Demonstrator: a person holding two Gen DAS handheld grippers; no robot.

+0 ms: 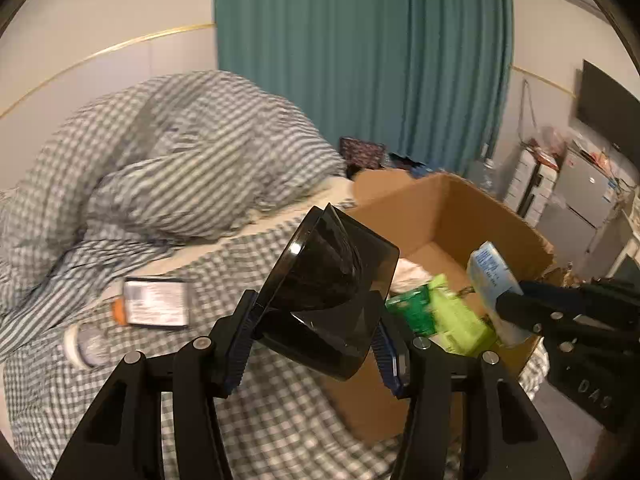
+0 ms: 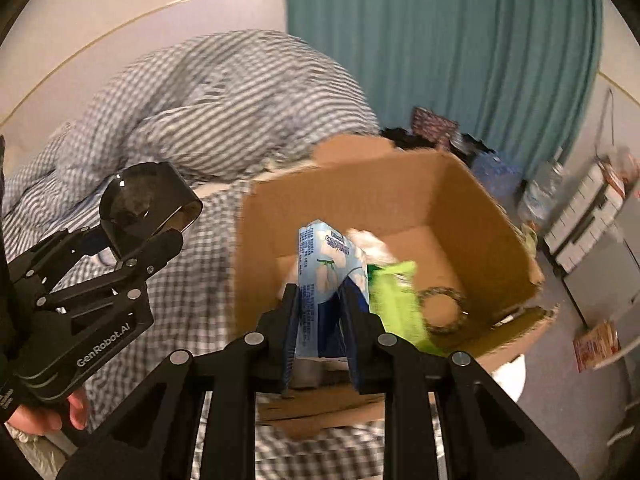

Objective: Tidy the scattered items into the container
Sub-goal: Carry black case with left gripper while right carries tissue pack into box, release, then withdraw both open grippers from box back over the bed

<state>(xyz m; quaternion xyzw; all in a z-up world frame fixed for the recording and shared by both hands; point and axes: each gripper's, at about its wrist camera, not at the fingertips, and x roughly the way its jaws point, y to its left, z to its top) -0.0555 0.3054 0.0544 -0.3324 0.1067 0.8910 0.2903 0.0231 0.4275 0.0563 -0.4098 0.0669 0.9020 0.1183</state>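
While both tongs hang above the checked bed sheet, the left gripper is clamped on a dark smoked-plastic case with a curved lid, and the right gripper is closed on a pale blue tissue packet with printed text. Ahead of the right tongs stands the open brown cardboard box; the packet sits over its near wall. Inside the box, just right of the packet, lie a bright green packet, a white crumpled item and a dark ring. Left of the left tongs, on the sheet, lie a flat labelled package and a white-capped container. Beyond them a striped duvet is heaped, with a teal curtain behind the box.
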